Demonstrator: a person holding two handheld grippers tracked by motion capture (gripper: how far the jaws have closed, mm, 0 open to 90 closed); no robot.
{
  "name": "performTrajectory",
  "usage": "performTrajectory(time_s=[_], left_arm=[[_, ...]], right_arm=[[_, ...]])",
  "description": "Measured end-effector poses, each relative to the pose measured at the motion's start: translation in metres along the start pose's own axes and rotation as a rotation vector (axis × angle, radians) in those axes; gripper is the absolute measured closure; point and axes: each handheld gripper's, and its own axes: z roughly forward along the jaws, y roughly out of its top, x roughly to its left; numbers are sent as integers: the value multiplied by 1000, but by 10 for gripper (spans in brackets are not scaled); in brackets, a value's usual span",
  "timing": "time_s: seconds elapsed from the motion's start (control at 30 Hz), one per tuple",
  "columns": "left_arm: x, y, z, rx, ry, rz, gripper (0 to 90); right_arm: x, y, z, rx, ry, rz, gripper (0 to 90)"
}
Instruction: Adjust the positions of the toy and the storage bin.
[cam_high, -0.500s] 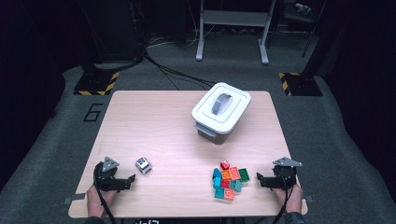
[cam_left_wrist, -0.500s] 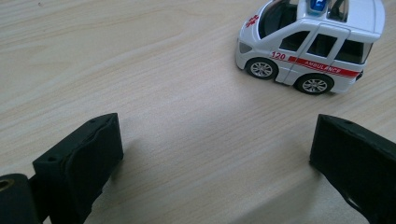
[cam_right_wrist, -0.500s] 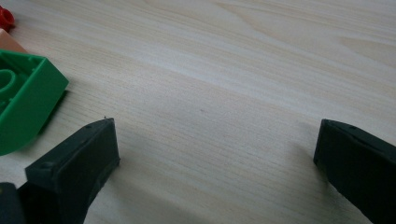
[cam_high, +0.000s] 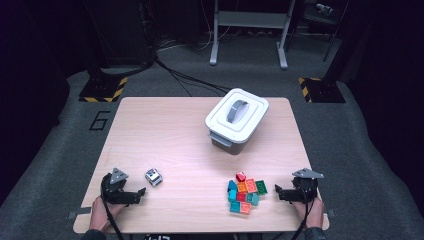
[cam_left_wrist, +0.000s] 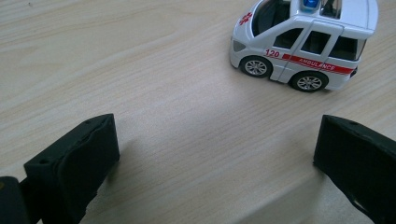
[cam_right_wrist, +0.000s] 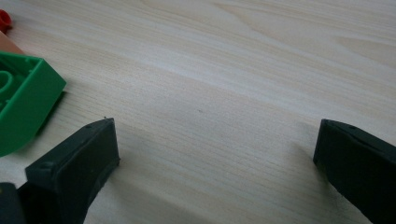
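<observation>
A white toy ambulance stands on the wooden table near its front left. Just left of it rests my left gripper, open, with bare wood between its jaws. A cluster of coloured bricks, red, orange, green and teal, lies at the front right. My right gripper sits to the right of that cluster, open and holding nothing. A green brick lies past its left jaw in the right gripper view.
A white lidded box with a grey handle stands at the back right of the table. Beyond the far edge are floor cables, a metal stand and yellow-black striped floor markers.
</observation>
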Motion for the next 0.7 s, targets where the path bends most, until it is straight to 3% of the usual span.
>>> performTrajectory(time_s=[0.13,0.27,0.3,0.47,0.7], left_arm=[[1,0,-2,16,-32,13,1],[-4,5,-4,-13,-40,23,1],[-6,9,-5,-21,-66,21,1],[-12,20,-4,-31,-91,33,1],[-24,37,11,-45,-137,44,1]], right_arm=[[0,0,0,-1,-8,0,0],[0,0,1,-5,-14,9,0],[1,0,0,-3,-12,15,0],[0,0,0,3,-4,2,0],[0,0,0,0,-9,11,0]])
